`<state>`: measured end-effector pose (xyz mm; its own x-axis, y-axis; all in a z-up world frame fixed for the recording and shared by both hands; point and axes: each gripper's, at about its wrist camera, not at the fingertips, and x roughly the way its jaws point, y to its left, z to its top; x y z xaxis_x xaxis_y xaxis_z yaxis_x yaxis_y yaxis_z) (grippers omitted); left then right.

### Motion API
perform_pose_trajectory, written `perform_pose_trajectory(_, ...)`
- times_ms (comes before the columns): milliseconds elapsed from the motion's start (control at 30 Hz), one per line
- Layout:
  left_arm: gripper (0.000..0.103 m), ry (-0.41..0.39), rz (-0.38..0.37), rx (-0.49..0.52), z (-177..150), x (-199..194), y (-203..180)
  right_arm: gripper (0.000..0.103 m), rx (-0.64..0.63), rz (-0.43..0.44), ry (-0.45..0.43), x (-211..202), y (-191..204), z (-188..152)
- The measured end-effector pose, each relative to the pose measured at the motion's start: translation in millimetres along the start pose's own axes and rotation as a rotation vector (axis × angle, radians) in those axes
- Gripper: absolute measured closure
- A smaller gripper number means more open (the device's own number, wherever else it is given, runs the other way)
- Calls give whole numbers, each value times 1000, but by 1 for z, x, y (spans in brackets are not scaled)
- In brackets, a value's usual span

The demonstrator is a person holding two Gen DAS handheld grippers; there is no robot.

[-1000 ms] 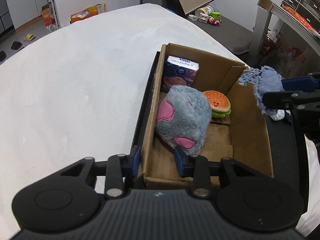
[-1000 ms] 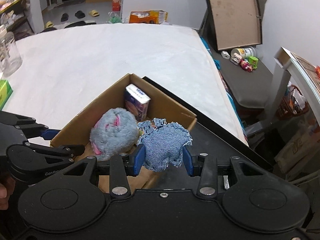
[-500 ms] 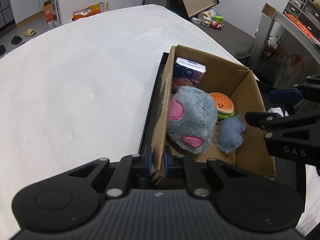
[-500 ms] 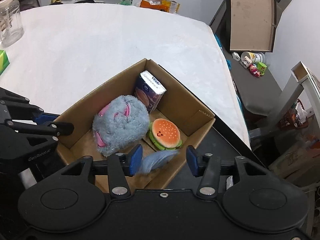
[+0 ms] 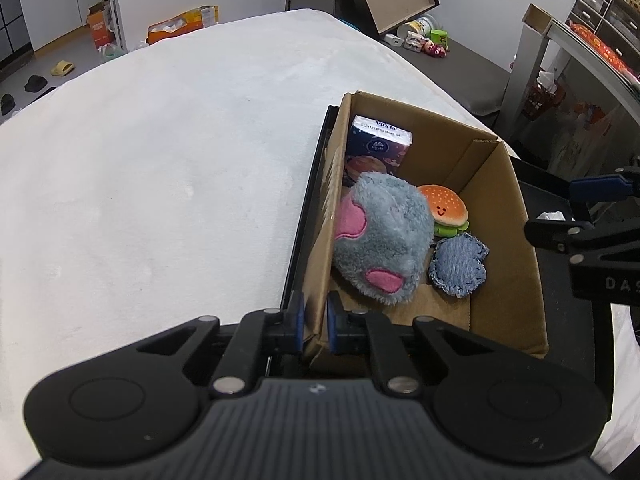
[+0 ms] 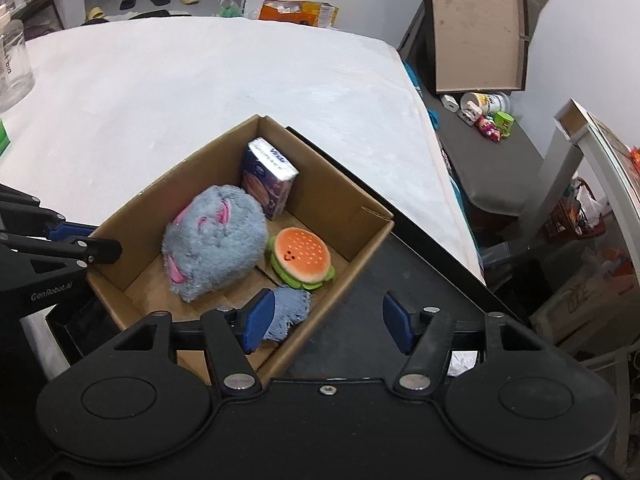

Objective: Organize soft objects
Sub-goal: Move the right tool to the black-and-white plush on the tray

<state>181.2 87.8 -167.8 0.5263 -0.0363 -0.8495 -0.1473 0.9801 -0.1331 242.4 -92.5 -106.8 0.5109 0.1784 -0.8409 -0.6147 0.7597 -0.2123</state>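
Observation:
A cardboard box (image 5: 520, 240) (image 6: 372, 248) stands on a black tray on the white table. In it lie a grey and pink plush (image 5: 384, 240) (image 6: 216, 240), a burger plush (image 5: 444, 208) (image 6: 302, 256), a blue tissue pack (image 5: 376, 148) (image 6: 268, 176) and a denim pouch (image 5: 458, 266) (image 6: 290, 310). My left gripper (image 5: 314, 322) is shut on the box's near left wall. My right gripper (image 6: 328, 322) is open and empty above the box's right rim, over the denim pouch.
The black tray (image 6: 384, 300) lies under the box near the table's right edge. A glass jar (image 6: 12, 64) stands at the far left. Beyond the table are a bench with small toys (image 6: 488, 120) and a leaning board (image 6: 476, 24).
My right gripper opened and let the denim pouch drop into the box beside the burger plush. My left gripper closed on the box wall.

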Motion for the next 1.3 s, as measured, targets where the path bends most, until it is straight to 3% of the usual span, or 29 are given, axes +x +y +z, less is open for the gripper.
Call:
perform_pose_trajectory(300,86,24,17,15,5,2,-9,41,50,-7,-9,1,-21,-13)
perform_pose_trajectory(667,56,34,38,40,13,4,-27,32,181,-13,-44,9,-61,-33)
perform_pose_trajectory(1300,41,57,186,123,22,19,-62,23,468,26,-158,32,-138,-83)
